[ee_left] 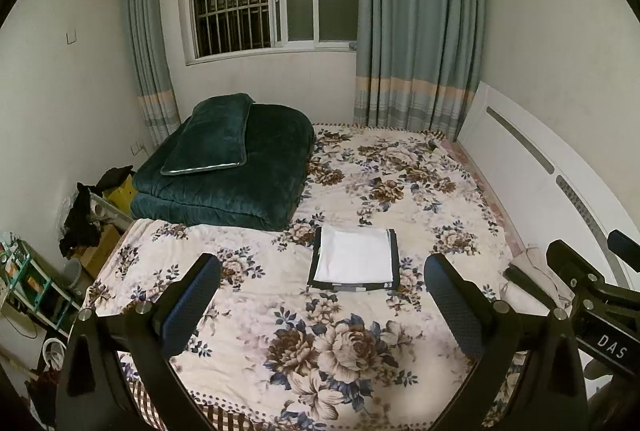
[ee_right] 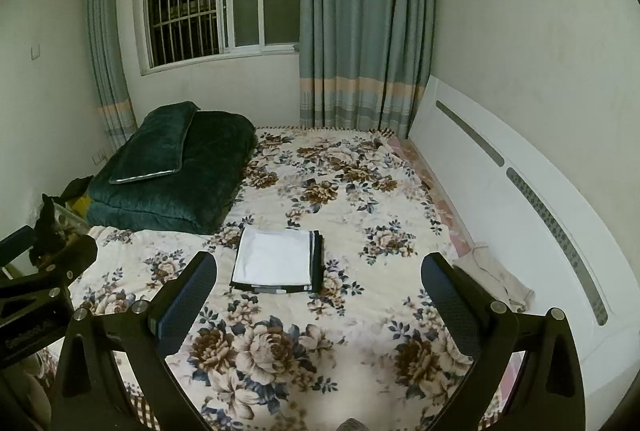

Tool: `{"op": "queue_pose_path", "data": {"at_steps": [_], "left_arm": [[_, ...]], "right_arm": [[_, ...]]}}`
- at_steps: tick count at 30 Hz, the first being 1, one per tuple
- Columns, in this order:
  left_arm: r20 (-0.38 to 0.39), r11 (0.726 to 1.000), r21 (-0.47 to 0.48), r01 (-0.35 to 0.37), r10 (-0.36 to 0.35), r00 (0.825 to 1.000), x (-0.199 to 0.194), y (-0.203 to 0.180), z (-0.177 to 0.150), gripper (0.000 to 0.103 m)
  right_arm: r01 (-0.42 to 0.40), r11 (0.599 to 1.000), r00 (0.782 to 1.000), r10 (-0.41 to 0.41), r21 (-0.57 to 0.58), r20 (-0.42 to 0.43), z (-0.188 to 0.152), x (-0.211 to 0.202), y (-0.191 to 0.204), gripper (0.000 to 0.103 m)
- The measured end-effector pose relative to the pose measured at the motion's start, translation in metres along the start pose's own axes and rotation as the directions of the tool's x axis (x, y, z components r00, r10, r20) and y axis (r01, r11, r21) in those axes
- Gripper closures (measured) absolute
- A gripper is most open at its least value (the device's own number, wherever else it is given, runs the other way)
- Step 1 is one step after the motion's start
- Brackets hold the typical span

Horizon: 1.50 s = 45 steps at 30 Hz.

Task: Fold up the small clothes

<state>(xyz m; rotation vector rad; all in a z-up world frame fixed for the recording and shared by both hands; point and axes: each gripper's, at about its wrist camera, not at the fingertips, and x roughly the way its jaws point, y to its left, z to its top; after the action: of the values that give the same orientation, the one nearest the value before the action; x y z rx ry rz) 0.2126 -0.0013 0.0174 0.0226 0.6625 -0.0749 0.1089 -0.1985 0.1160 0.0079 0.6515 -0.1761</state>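
A small stack of folded clothes (ee_left: pixel 354 259), white on top of black, lies flat on the floral bed sheet (ee_left: pixel 400 191); it also shows in the right wrist view (ee_right: pixel 276 257). My left gripper (ee_left: pixel 322 267) is open and empty, held above the sheet with the stack just beyond and between its fingers. My right gripper (ee_right: pixel 320 267) is open and empty, with the stack beyond its left finger (ee_right: pixel 192 295). The right gripper's body shows at the right edge of the left wrist view (ee_left: pixel 580 283). The left gripper's body shows at the left edge of the right wrist view (ee_right: pixel 48 271).
A folded dark green quilt with a pillow (ee_left: pixel 228 163) sits at the bed's far left. The white headboard (ee_right: pixel 500 199) runs along the right. A crumpled pale cloth (ee_right: pixel 496 275) lies by the headboard. Clutter and shelves (ee_left: pixel 36 283) stand left of the bed. Window and curtains (ee_left: pixel 416 19) are behind.
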Motion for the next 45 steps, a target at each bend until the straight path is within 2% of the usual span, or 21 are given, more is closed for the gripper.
{"op": "queue_pose_path", "data": {"at_steps": [45], "left_arm": [[0.007,1.000,-0.003,-0.010,0.010,1.000,-0.0013,0.0030,0.0001,0.000]], "right_arm": [[0.005,1.000,1.000,-0.005,0.015,-0.003,-0.0080,-0.0082,0.0011,0.000]]}}
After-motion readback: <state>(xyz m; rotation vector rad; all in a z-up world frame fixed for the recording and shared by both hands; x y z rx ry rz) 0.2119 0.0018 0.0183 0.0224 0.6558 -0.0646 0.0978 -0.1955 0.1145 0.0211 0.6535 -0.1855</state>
